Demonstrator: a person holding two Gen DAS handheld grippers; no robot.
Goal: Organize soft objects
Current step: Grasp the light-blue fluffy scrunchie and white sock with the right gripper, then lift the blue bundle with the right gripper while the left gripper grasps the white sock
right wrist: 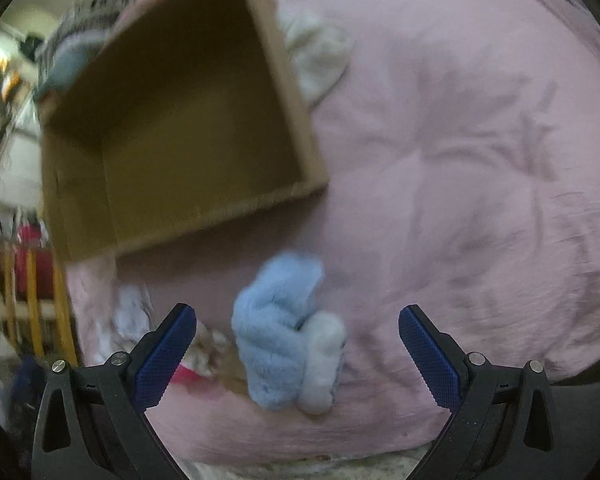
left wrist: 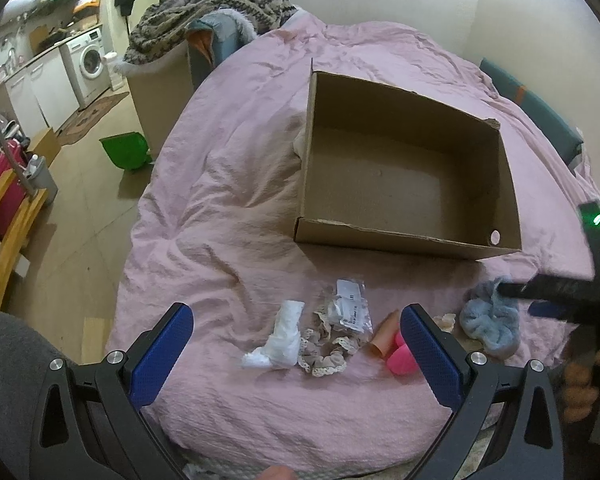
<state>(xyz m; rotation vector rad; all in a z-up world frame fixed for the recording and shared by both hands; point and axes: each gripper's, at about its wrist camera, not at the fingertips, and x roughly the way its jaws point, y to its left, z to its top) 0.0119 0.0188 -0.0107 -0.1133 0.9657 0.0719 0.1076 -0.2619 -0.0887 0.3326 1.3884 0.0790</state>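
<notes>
1. The right gripper (right wrist: pixel 298 354) stood wide open and empty, with the blue scrunchie (right wrist: pixel 284 332) lying on the bed (right wrist: pixel 460 160) between its fingers.
2. The left gripper (left wrist: pixel 298 354) hung equally wide, holding nothing, above the white cloth (left wrist: pixel 282 338) and lace scrunchie (left wrist: pixel 324 350).
3. The cardboard box (left wrist: pixel 404 236) sat empty beyond them.
4. Closing too deep risked pinching the bedcover along with the fluffy scrunchie.

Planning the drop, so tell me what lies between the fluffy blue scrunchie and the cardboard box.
Only bare pink bedcover. In the left wrist view nothing lies on the stretch from the blue scrunchie up to the cardboard box; the blurred right wrist view agrees.
</notes>
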